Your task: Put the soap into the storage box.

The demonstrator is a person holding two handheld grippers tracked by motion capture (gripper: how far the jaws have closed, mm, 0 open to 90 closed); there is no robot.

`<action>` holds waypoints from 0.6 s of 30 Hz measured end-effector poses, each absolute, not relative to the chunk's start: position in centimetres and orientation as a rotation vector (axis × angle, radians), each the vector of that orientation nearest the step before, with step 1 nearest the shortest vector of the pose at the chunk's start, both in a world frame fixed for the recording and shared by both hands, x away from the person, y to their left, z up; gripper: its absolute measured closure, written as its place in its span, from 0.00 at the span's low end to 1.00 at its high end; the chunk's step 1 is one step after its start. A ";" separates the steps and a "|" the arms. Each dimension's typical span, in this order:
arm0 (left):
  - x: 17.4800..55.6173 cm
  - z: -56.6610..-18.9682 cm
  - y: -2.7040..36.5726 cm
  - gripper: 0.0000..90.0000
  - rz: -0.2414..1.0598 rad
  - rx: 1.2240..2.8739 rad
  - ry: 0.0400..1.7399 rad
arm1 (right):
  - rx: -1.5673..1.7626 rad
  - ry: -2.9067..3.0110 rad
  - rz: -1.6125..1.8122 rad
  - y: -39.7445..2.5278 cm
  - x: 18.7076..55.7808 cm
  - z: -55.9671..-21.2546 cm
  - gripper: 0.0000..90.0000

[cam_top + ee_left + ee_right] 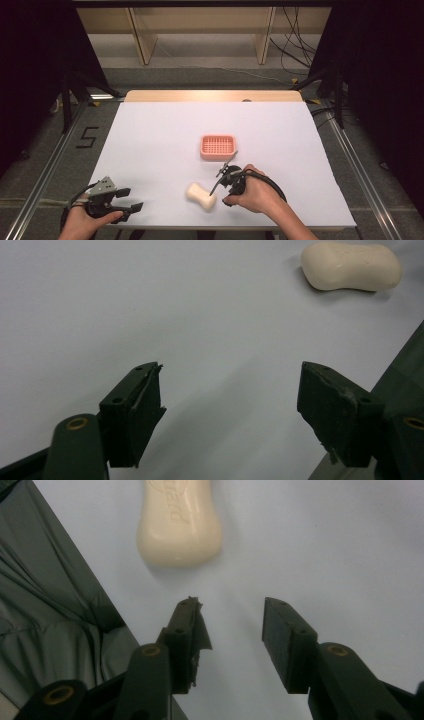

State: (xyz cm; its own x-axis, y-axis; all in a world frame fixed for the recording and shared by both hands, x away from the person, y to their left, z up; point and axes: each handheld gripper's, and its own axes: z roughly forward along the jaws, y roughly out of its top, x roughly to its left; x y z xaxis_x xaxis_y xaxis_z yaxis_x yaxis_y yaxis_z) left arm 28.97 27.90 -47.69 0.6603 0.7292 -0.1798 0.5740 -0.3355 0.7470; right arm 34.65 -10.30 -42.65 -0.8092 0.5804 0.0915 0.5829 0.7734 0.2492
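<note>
Closing in on the soap bar (179,526) with right gripper (231,622) spread and empty, left gripper (231,407) likewise agape nearby; next, probably: straddle, pinch, carry toward pink dish (217,147).

You are working under even overhead light that is keeping the white table (160,140) bright while the surroundings are falling into near black at both sides of the high view. The soap (201,196) is casting only a soft, short shadow, so the light is probably coming from above. In the left gripper view the soap (351,266) is looking slightly soft and grainy. In the right gripper view the soap (179,522) is showing its embossed lettering, though the near jaws are blurring a little. No glare is showing.
</note>
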 end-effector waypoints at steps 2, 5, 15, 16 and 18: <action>28.9 -47.7 27.8 0.28 0.235 2.031 1.012 | -0.957 -2.949 -0.433 -10.2 34.7 -42.7 0.62; 28.9 -47.7 27.9 0.28 0.233 2.030 1.011 | -1.000 -2.916 -0.417 -9.5 34.8 -42.5 0.59; 28.9 -47.7 27.8 0.28 0.231 2.033 1.008 | -0.986 -2.915 -0.373 -8.8 35.6 -42.6 0.57; 28.9 -47.7 27.8 0.28 0.230 2.032 1.009 | -0.972 -2.919 -0.382 -8.8 35.8 -42.6 0.57; 28.9 -47.7 27.9 0.28 0.230 2.033 1.010 | -0.990 -2.909 -0.375 -8.6 35.7 -42.5 0.57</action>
State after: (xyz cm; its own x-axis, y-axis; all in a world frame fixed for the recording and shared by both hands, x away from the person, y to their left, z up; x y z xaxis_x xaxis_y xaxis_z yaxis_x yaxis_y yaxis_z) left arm 28.95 27.86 -47.72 0.6597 0.7280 -0.1869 0.5750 -0.3288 0.7492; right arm 35.75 -8.55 -42.52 -0.7947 0.5949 0.1207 0.6061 0.7664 0.2127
